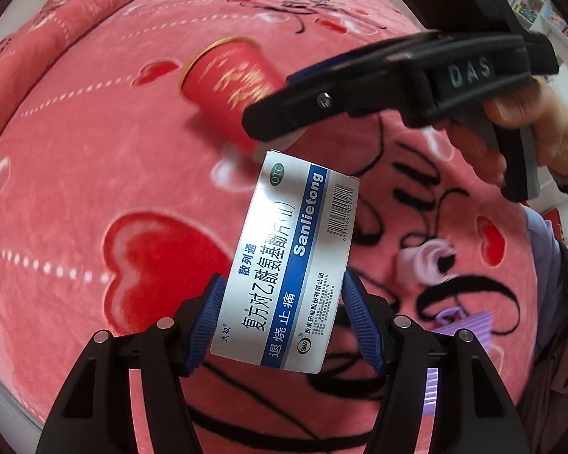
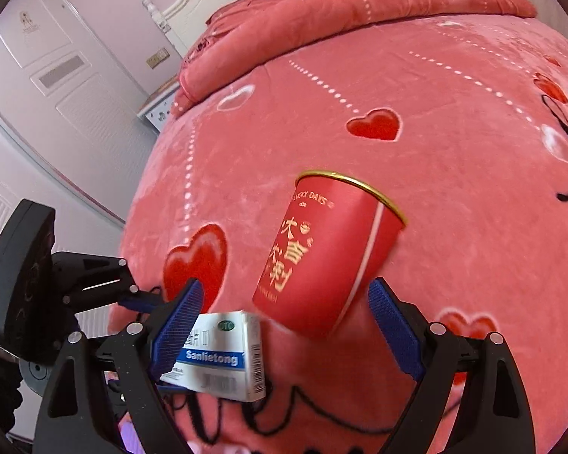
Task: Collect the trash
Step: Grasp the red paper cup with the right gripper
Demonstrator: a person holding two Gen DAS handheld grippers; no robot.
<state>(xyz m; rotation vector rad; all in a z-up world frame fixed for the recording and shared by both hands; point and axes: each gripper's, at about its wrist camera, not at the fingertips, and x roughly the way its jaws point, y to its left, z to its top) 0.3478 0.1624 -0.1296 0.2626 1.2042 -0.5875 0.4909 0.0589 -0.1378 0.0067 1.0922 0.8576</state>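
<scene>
Box (image 1: 284,265) in left gripper (image 1: 280,325), long axis pointing away.

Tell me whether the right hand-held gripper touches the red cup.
Apart. In the right wrist view the right hand-held gripper stands open around the cup's base, with pink blanket showing between each pad and the cup.

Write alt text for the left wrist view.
The left gripper holds a white and blue medicine box between its blue fingers above a pink blanket with red hearts. Beyond it, the right gripper, held in a hand, reaches over a red paper cup lying on its side.
</scene>
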